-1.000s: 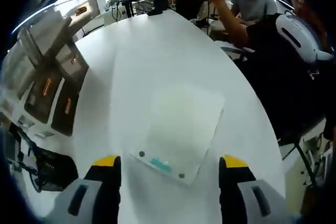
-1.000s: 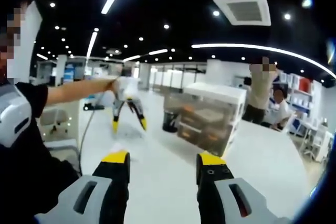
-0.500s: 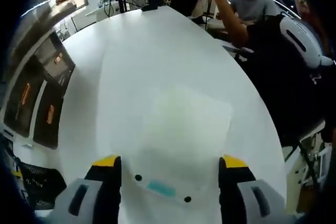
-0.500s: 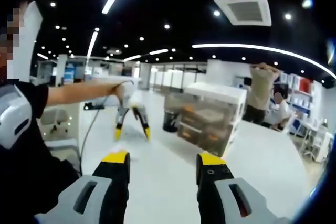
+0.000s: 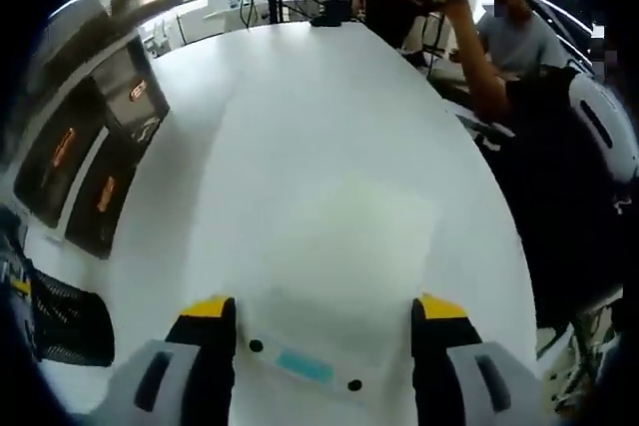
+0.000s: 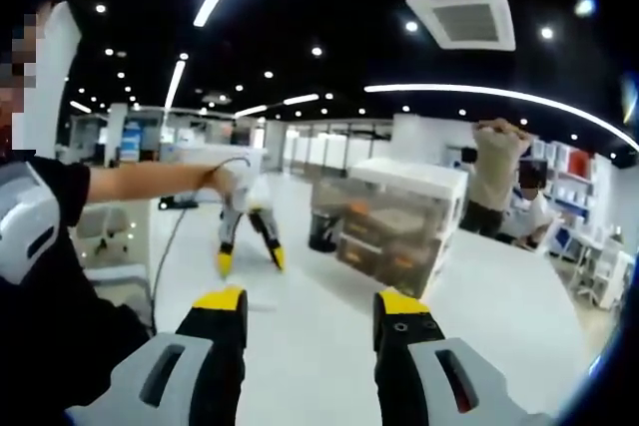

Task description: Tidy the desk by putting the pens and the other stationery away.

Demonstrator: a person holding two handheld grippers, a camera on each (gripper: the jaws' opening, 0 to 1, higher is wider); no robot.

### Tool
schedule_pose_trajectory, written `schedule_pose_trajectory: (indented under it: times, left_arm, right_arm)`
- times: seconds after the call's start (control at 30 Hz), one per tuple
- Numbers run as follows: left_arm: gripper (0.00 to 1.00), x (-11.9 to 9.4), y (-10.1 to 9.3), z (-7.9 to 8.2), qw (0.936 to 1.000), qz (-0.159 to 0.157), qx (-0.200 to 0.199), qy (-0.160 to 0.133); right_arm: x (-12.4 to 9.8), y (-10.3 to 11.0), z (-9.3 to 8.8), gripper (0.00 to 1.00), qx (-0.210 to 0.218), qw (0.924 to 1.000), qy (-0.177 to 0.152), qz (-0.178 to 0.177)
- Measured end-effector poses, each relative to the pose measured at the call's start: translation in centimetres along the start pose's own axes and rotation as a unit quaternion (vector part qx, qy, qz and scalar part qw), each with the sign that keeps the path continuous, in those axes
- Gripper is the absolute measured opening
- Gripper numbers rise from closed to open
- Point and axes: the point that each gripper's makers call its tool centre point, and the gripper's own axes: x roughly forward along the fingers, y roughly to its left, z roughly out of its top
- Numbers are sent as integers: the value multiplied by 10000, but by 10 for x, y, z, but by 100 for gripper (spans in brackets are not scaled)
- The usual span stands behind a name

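Observation:
A translucent white pouch (image 5: 339,246) with two dark snaps and a teal label lies flat on the white table (image 5: 300,107). Its snap edge sits between the yellow-tipped jaws of my left gripper (image 5: 321,308), which stands open just above it. In the right gripper view, that same left gripper (image 6: 250,241) hangs open from a hand, tips down near the tabletop. My right gripper (image 6: 312,301) is open with nothing between its jaws, held level well above the table (image 6: 300,346).
A clear drawer unit (image 5: 95,147) (image 6: 394,221) with orange items stands along the table's edge. A black mesh holder (image 5: 65,326) sits beside it and a dark cup (image 6: 321,231) near its end. The person's arm (image 5: 479,57) and other people (image 6: 499,182) are nearby.
The left gripper has come closer to the pouch, so its snap edge now lies between the jaws. In the right gripper view it has dropped slightly toward the table. The right gripper is still.

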Motion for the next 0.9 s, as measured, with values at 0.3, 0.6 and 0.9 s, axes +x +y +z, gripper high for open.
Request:
schedule_pose_trajectory:
  times: [0.3, 0.6, 0.9]
  left_arm:
    - [70, 10, 17, 18, 9850, 787, -1535, -44]
    - [67, 17, 25, 32, 9726, 1084, -2045, -197]
    - [81, 3, 26, 41, 9786, 938, -1691, -697]
  right_arm:
    - [0, 0, 0, 48, -6, 10000, 11, 0]
    - [-3, -2, -1, 48, 3, 10000, 9, -26]
    - [-4, -2, 0, 48, -11, 10000, -14, -26]
